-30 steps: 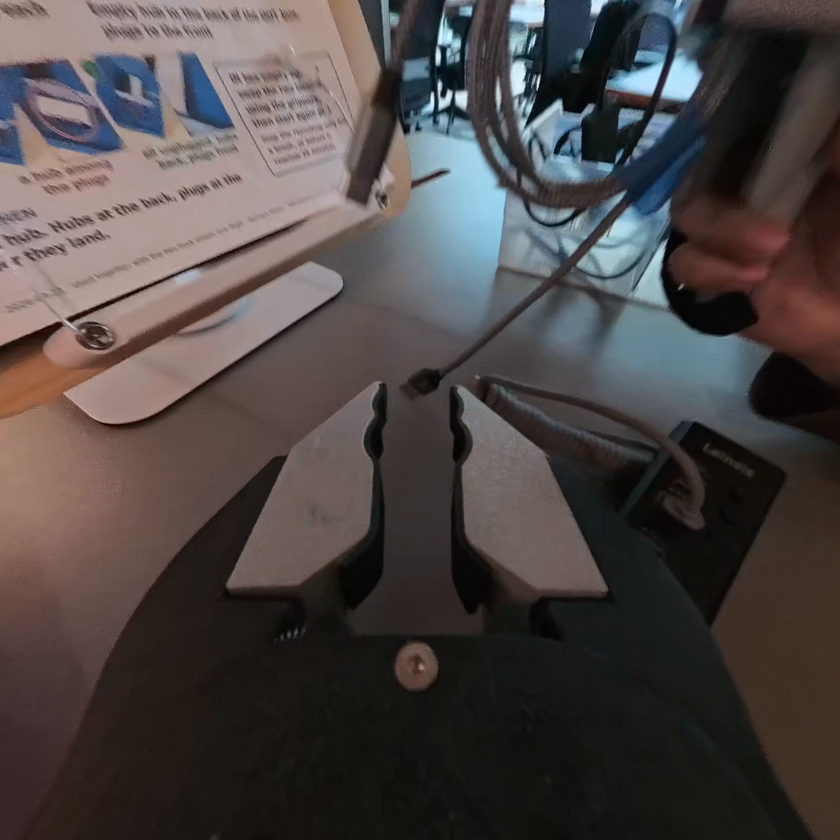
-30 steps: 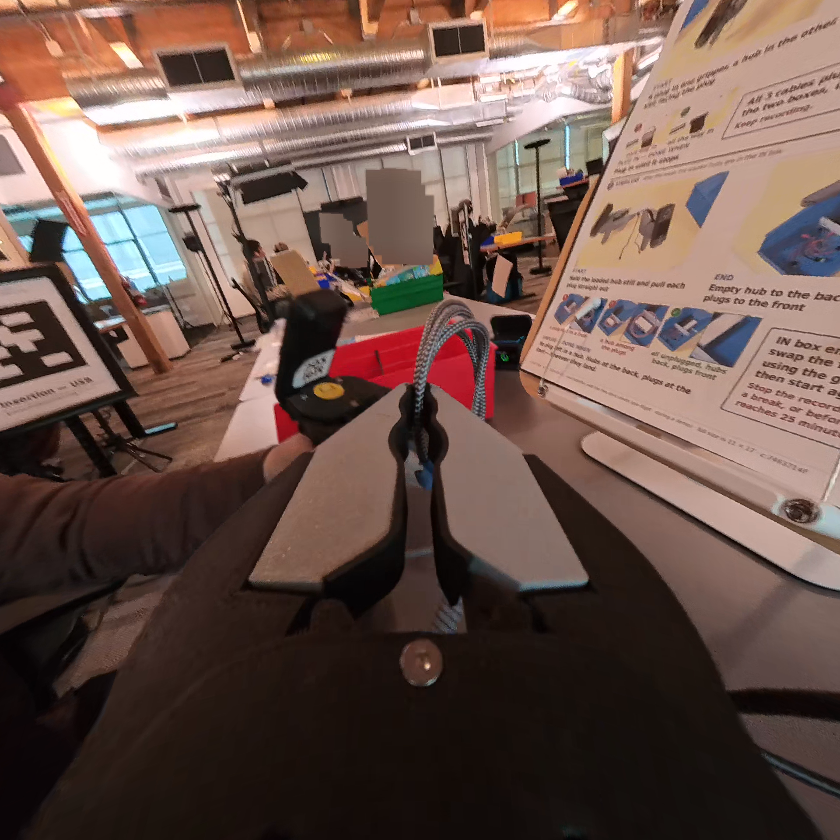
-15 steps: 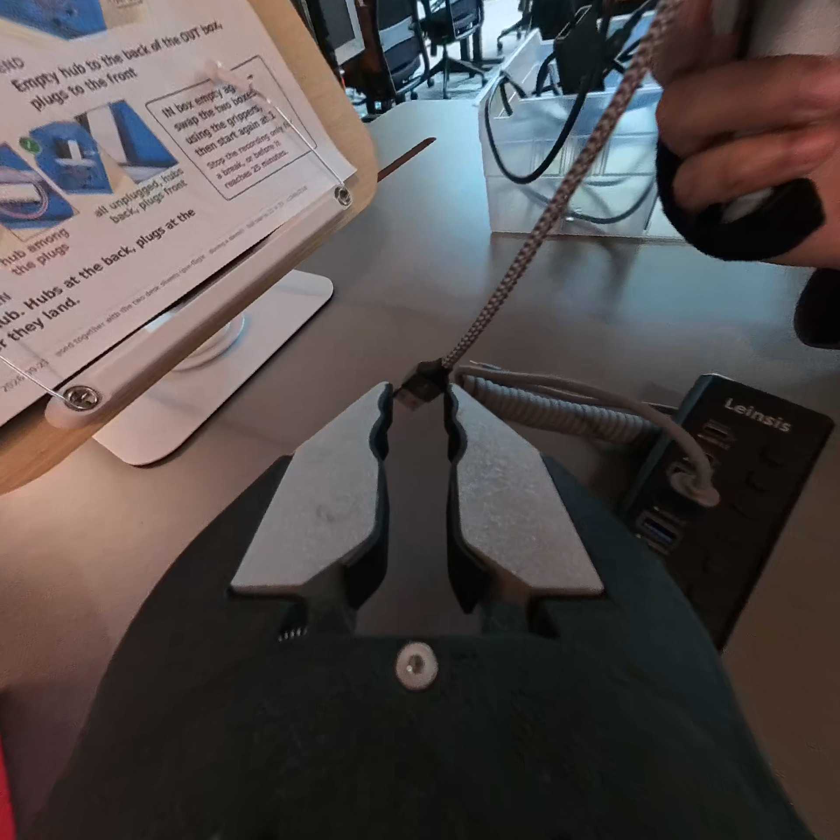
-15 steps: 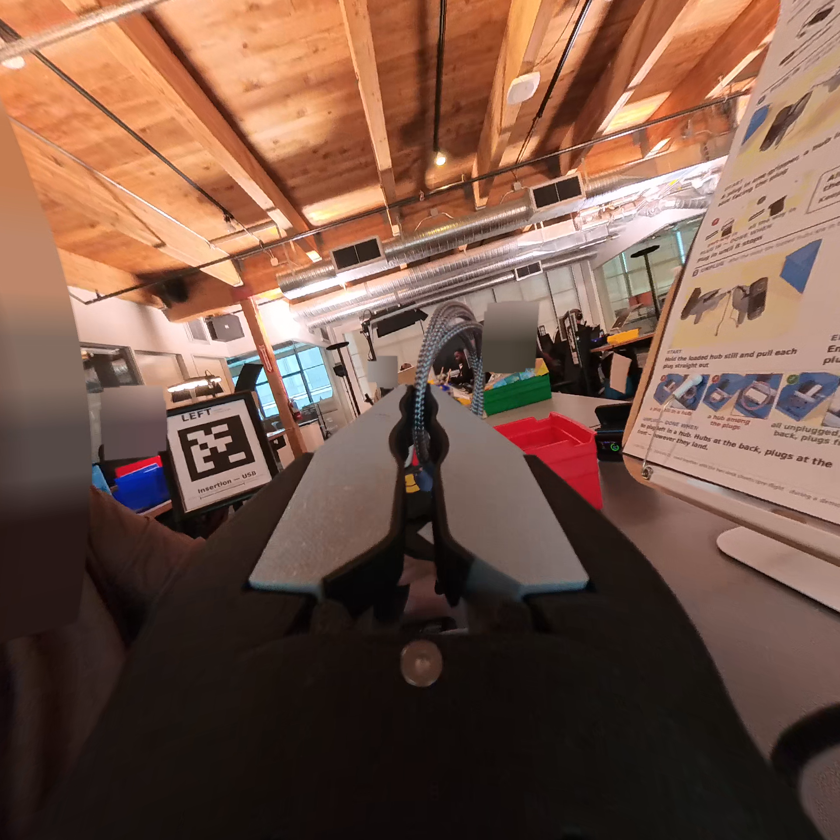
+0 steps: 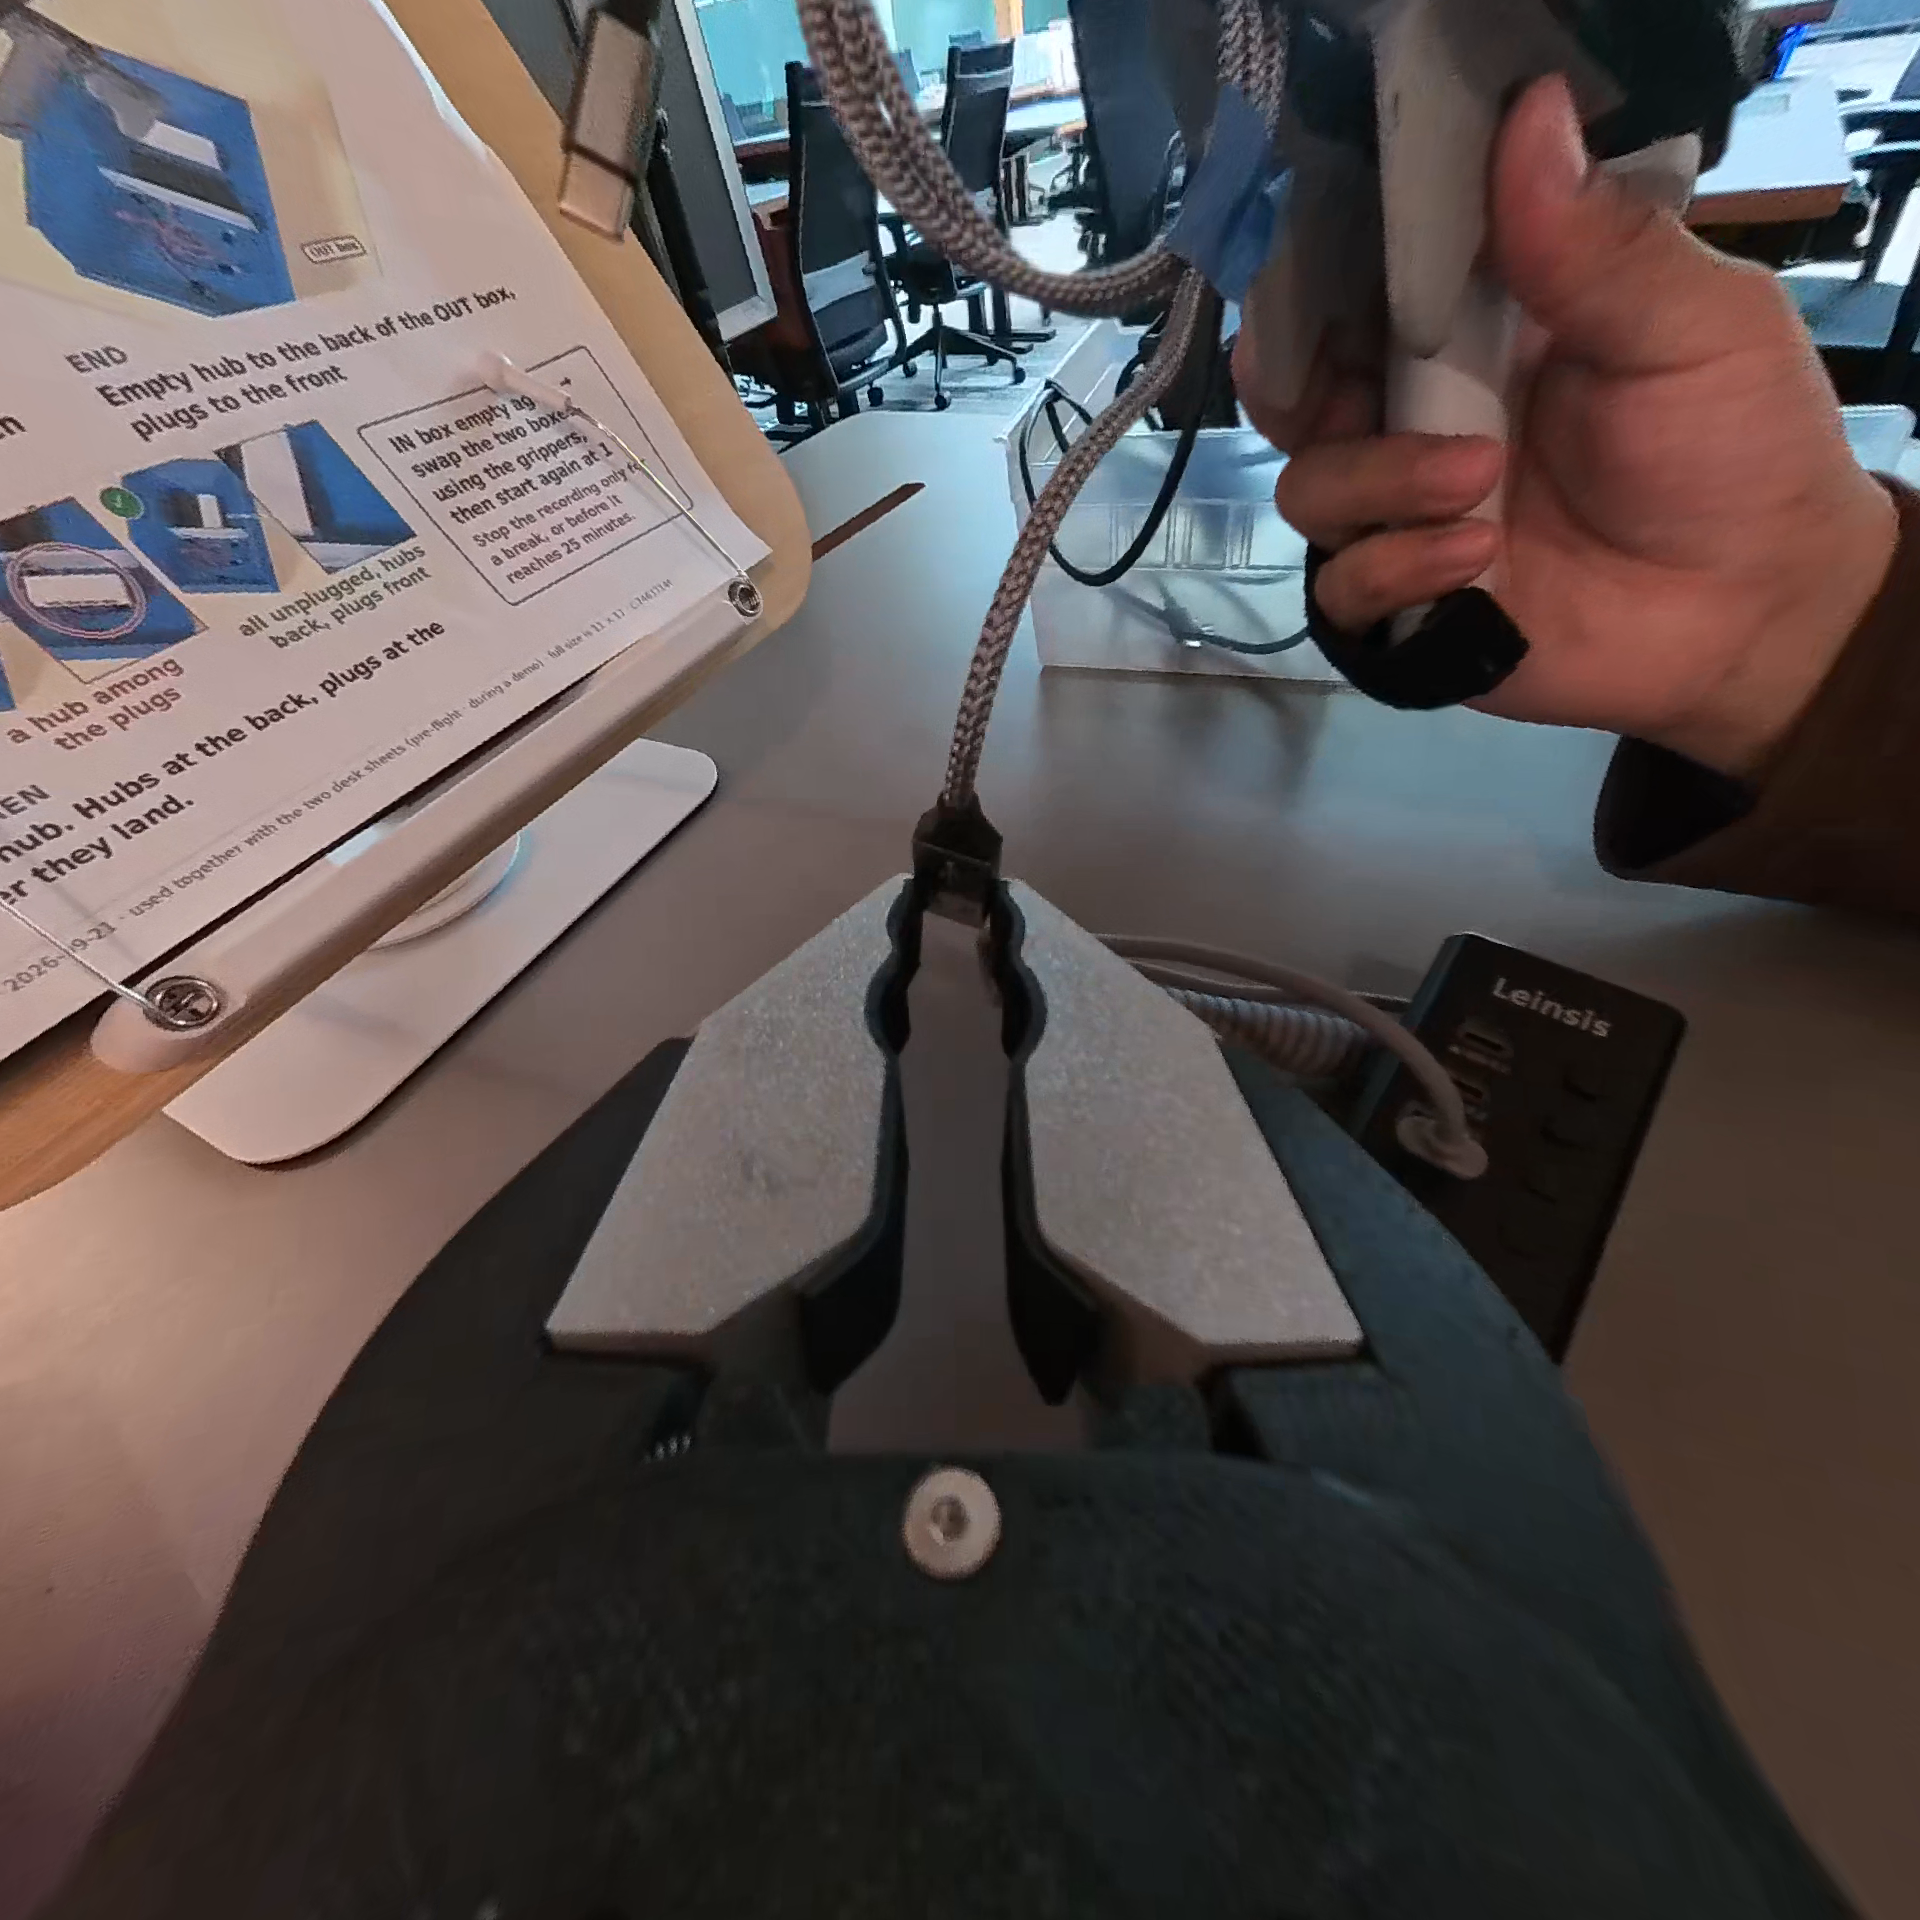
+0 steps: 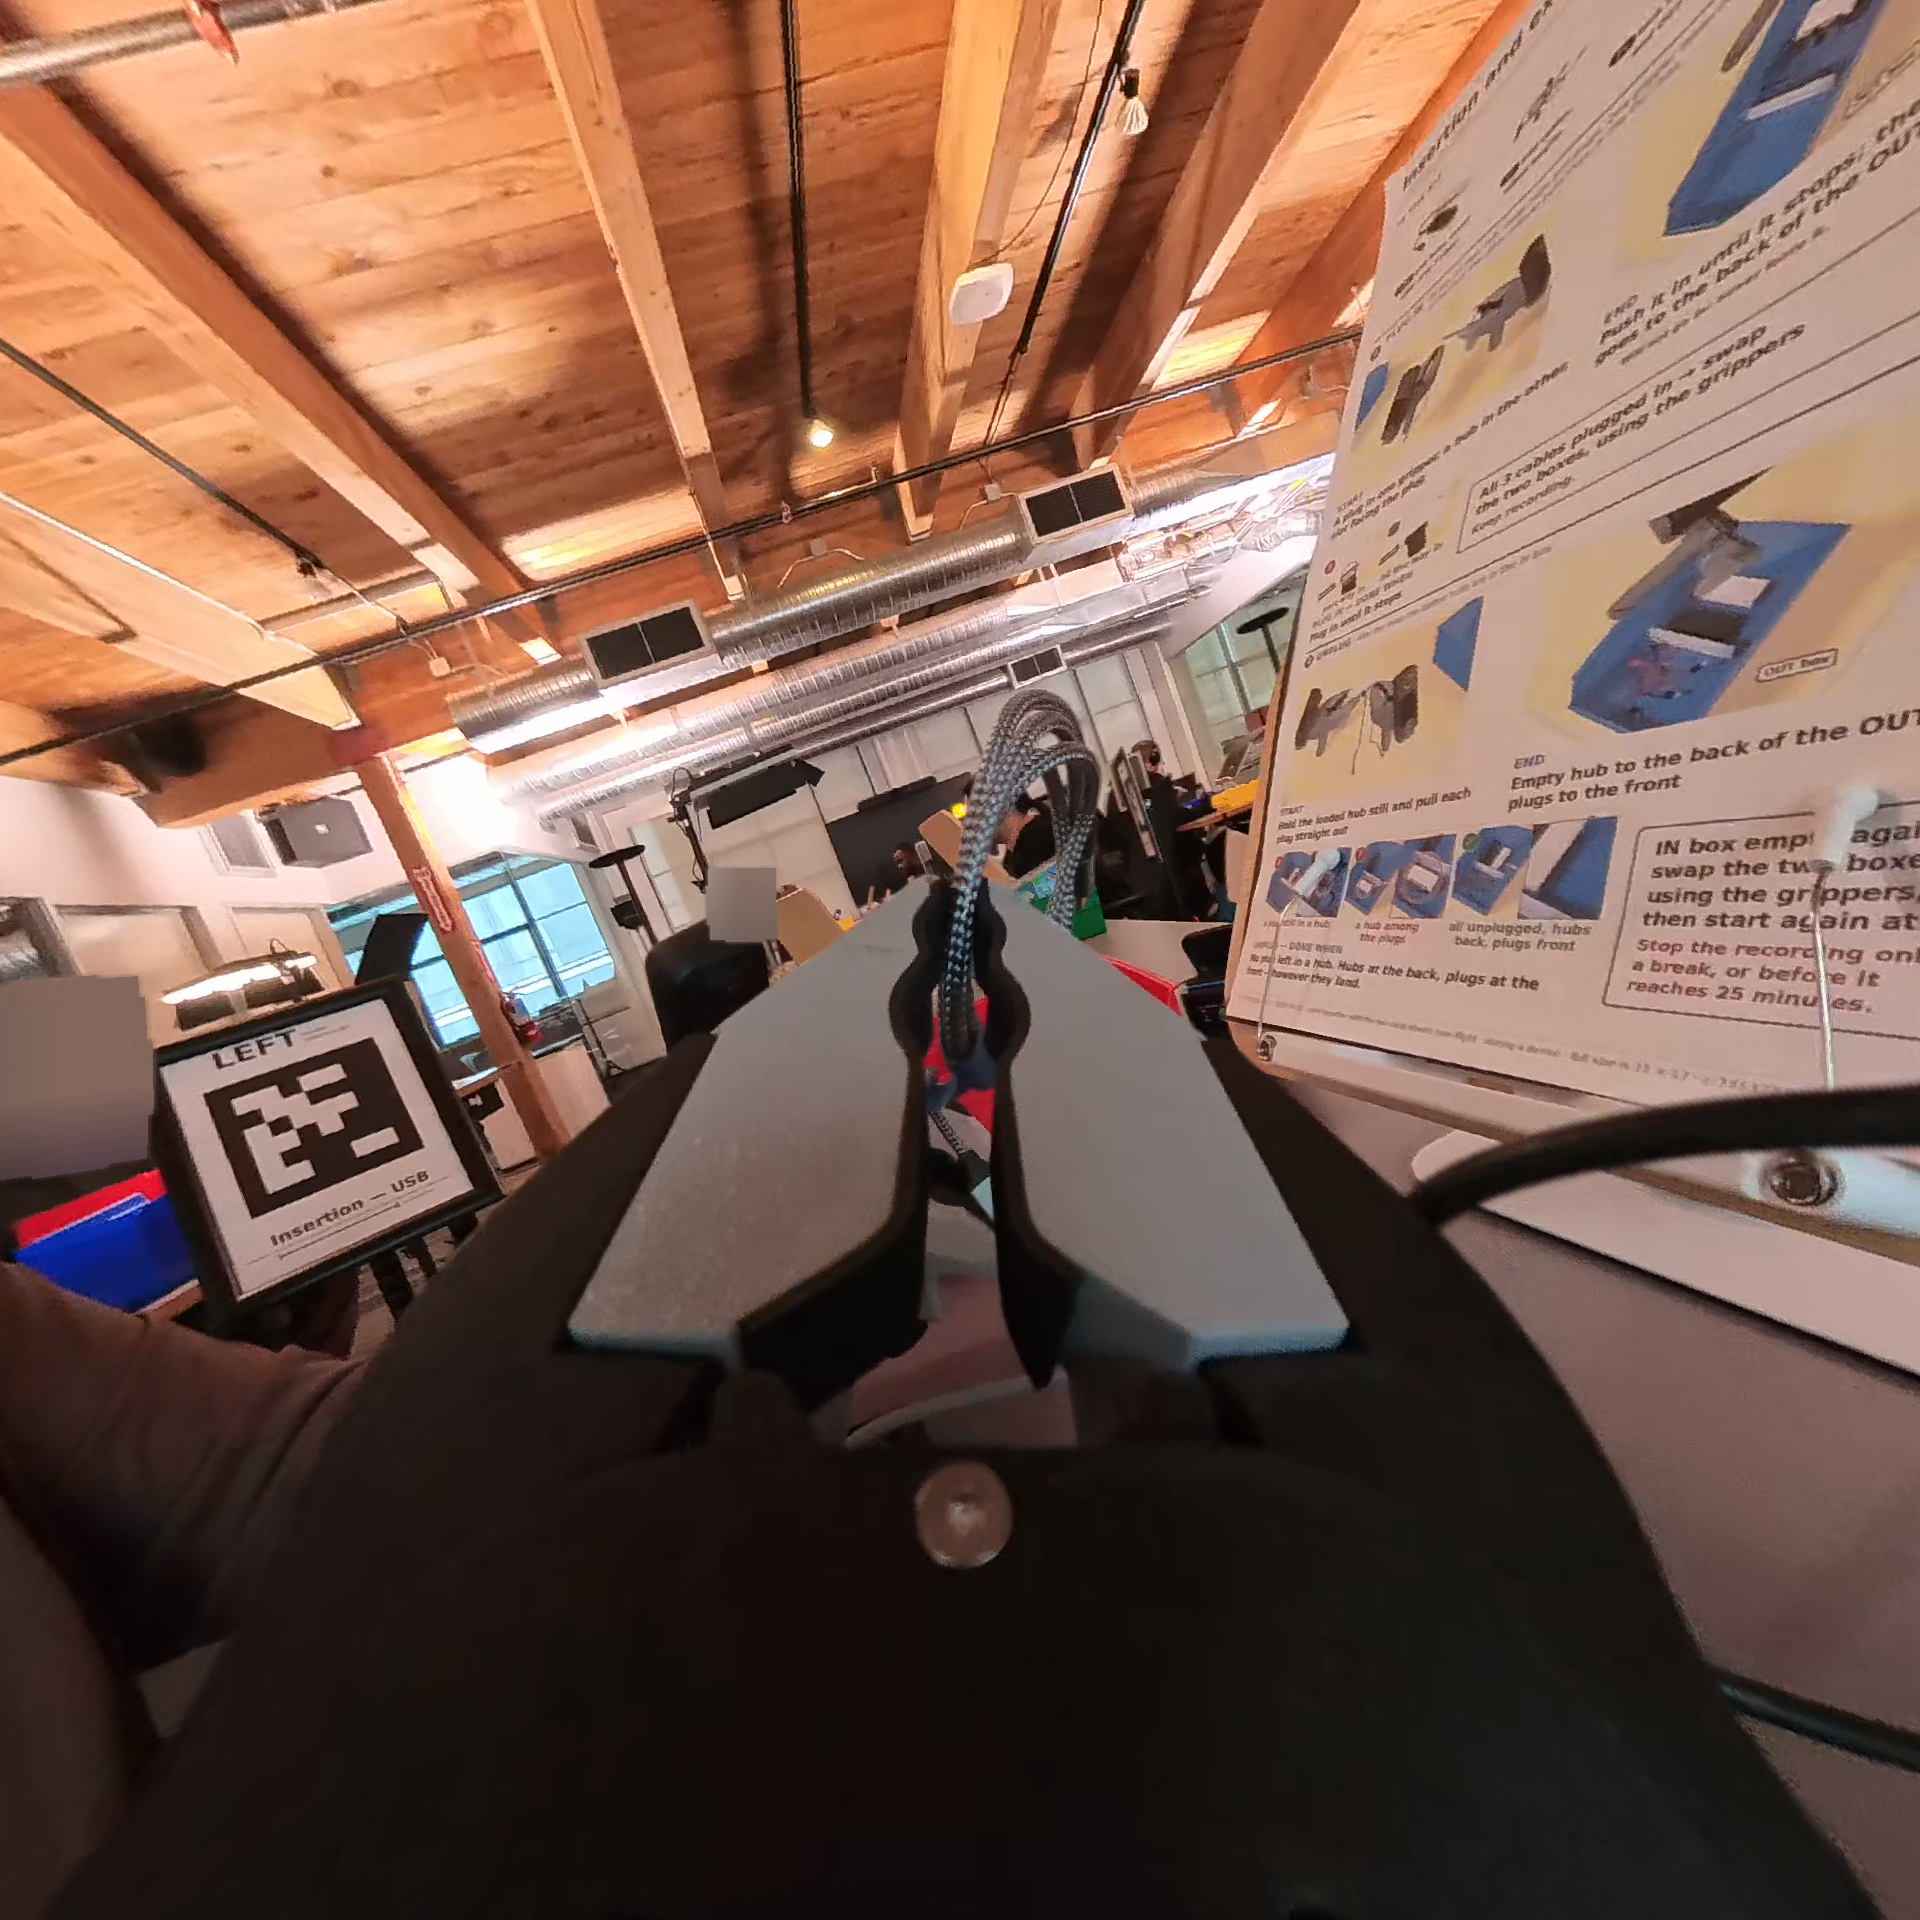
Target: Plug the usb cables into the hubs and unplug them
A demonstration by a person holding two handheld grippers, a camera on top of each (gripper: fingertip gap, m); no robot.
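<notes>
My left gripper point(image 5: 951, 904) is shut on the black plug point(image 5: 954, 857) of a grey braided USB cable point(image 5: 997, 623), held at its very fingertips just above the table. The cable rises to the coiled bundle that my right gripper point(image 6: 961, 977) is shut on, lifted high and pointing toward the ceiling. In the left wrist view a hand point(image 5: 1621, 499) holds that right gripper at the upper right. The cable's silver plug point(image 5: 608, 135) dangles at the upper left. A black USB hub point(image 5: 1507, 1101) lies on the table right of my left fingers, with a grey cord point(image 5: 1299, 997) on it.
An instruction sheet on a wooden stand point(image 5: 312, 582) with a white base stands at the left; it also shows in the right wrist view point(image 6: 1621, 727). A clear bin of cables point(image 5: 1164, 551) sits behind. A framed marker sign point(image 6: 312, 1132) and a red bin point(image 6: 1143, 987) stand farther off. Left tips to right tips: about 15 centimeters.
My left gripper has closed its fingertips on the black plug. My right gripper has lifted the cable bundle and tilted upward, so the cable now hangs almost straight.
</notes>
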